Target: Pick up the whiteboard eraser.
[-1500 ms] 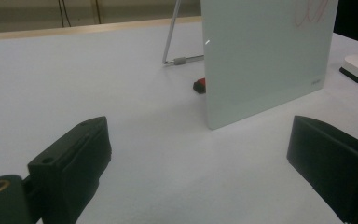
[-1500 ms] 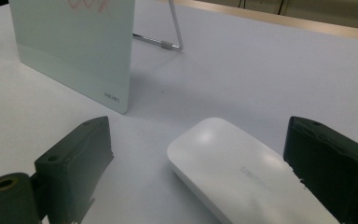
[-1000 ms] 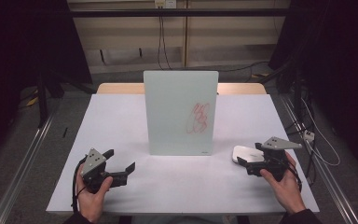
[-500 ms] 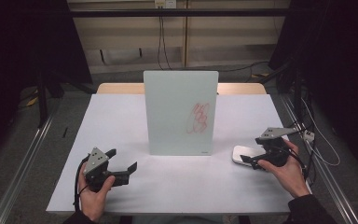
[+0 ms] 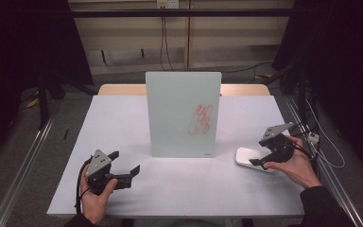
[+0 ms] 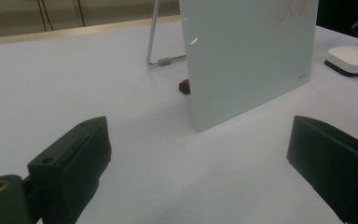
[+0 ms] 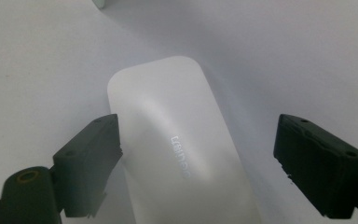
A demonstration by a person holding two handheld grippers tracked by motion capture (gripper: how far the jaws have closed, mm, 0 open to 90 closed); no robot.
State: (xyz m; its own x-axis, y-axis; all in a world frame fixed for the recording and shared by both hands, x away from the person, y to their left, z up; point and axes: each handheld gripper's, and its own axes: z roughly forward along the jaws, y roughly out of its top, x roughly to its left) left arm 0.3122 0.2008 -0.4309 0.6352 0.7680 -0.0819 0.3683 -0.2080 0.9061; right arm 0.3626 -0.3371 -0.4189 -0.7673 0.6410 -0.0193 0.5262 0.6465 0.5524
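so this looks like the grab-the-eraser step. the right gripper (image 5: 260,153) hangs just over the white eraser (image 5: 249,156), which lies flat on the table (image 5: 123,118) near the right edge, just right of the board's lower corner. in the right gripper view the jaws are spread wide with the eraser (image 7: 182,154) sitting between them, 1 jaw at each long side, nothing pinched yet. can't tell whether the left jaw already touches its edge.

the left gripper (image 5: 125,165) sits near the front left of the table, jaws wide apart too, holding nothing, pointed toward the board (image 6: 247,56).

the whiteboard (image 5: 183,113) stands upright on its wire stand in the middle, with a red scribble (image 5: 202,119) on its right half.

my guess for the next move: drop a touch lower, keep the eraser centred, squeeze across its width, then lift and carry it up to the scribble. it's smooth and rounded, so a shallow grip might slip.
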